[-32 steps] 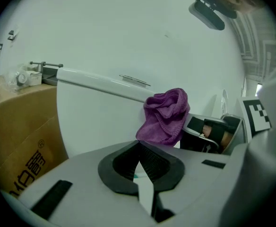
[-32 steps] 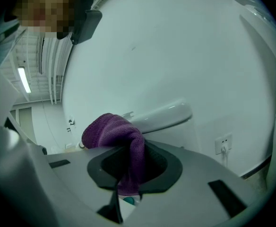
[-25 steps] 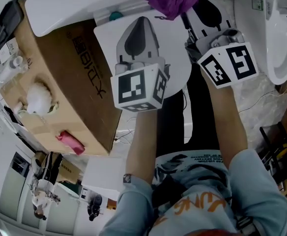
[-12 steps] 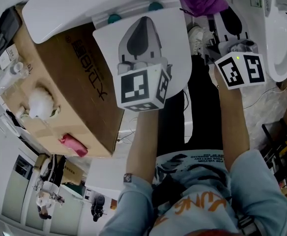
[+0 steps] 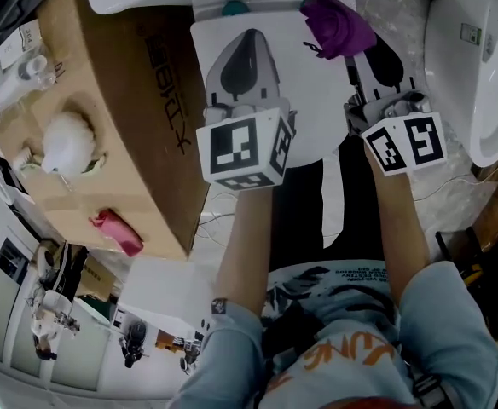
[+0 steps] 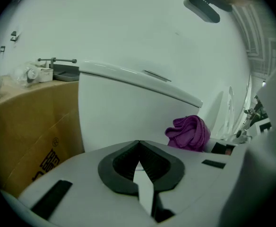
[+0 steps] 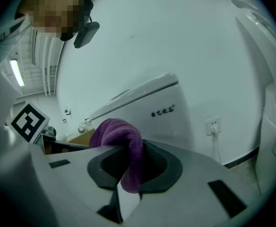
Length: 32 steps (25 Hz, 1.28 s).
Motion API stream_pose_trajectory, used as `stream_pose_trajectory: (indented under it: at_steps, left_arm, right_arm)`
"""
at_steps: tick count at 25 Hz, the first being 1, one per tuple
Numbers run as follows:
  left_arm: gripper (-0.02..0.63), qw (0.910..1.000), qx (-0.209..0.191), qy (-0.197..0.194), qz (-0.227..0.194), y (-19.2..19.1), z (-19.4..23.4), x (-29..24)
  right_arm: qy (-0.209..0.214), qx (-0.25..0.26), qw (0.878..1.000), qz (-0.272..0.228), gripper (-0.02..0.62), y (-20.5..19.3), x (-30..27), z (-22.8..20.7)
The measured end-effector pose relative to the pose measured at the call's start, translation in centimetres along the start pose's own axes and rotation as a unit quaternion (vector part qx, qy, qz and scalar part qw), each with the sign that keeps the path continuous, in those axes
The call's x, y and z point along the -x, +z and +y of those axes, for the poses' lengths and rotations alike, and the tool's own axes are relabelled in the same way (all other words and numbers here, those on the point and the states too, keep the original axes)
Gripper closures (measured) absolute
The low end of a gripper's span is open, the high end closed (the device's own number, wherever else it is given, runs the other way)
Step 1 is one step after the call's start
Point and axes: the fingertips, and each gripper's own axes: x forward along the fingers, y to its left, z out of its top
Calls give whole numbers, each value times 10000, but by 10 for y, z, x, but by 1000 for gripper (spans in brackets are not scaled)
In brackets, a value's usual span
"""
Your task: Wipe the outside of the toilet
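Carried rightward over the last second: crumpled purple microfibre cloth (image 5: 338, 24), now near the right end of the white ceramic toilet tank (image 6: 128, 108) instead of above the left gripper's nose. Pinched by one fold in the right gripper (image 7: 128, 171), jaws clamped on it, the rest bunched above the jaw tips. Contact with the porcelain not clear from any view; probably just short of it.

Left gripper (image 6: 139, 144) closed on nothing, jaws met tip to tip, aimed at the tank's front face, with a brown cardboard box (image 5: 121, 118) close on its left.

For a clean wipe, probably best to:
- lead with the loose bunched part, not the hard jaw tips
- press flat to the tank side and draw in long overlapping strokes, top down
- keep the left gripper clear of the stroke path

Both forearms stretched forward and roughly parallel, marker cubes facing up. Left near the middle of the tank, right out to the side and angled upward toward the tank and wall.
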Motion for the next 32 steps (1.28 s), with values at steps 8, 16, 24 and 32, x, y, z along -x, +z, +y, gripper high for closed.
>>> stream_pose_trajectory:
  at_steps: [8, 16, 24, 32]
  left_arm:
    - [580, 9978, 405, 514, -117, -2, 76, 22]
    - [581, 9944, 685, 783, -169, -7, 128, 33]
    - [581, 9935, 799, 793, -184, -8, 155, 33]
    - [581, 9952, 791, 581, 54, -23, 156, 32]
  right_arm:
    - [1008, 97, 9945, 256, 520, -21, -70, 94]
    - [1652, 300, 9850, 406, 520, -41, -121, 161]
    - [1732, 451, 9819, 620, 520, -68, -170, 182]
    - [1432, 538, 9842, 887, 522, -90, -192, 178]
